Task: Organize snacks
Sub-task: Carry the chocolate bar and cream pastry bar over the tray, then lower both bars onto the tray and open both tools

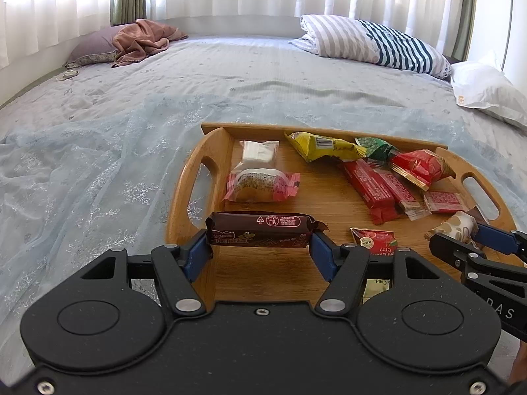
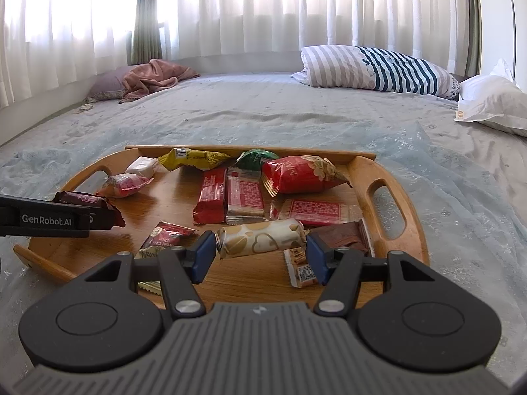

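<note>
Where claw [image 1: 260, 251] grips: brown bar [image 1: 262, 230] crosswise.

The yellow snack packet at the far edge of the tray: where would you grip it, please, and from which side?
Grip the yellow snack packet across its narrow width near the middle, coming from above. It lies flat along the tray's far wall, and the green packet crowds its right end.

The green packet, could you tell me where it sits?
The green packet sits at the wooden tray's far edge, between the yellow packet and the red bag.
</note>
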Demonstrator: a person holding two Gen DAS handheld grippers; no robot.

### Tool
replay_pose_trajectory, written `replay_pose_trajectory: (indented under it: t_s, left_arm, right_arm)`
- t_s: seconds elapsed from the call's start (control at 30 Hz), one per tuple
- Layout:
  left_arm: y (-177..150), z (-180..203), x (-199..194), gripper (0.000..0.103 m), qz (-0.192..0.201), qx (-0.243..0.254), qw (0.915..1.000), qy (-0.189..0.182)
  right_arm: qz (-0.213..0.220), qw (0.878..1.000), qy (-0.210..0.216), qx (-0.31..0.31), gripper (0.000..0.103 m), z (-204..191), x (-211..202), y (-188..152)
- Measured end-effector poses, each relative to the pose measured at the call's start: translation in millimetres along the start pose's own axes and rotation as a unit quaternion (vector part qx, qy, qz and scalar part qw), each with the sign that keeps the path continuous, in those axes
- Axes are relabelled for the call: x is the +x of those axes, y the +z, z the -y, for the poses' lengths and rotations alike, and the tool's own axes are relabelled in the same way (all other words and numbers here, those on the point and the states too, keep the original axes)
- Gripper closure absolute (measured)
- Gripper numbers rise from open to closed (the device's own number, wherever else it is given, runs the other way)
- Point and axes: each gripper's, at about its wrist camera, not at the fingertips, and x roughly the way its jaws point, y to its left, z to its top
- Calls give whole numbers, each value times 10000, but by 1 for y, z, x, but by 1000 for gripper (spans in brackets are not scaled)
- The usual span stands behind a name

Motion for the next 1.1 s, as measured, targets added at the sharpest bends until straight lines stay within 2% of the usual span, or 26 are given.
replay_pose_trajectory:
  t_s: [1.1]
  left_arm:
    - [3, 2, 12, 40, 18, 3, 10000, -51]
  right_arm:
    - [-93, 9999, 55, 16, 38, -9, 19, 1]
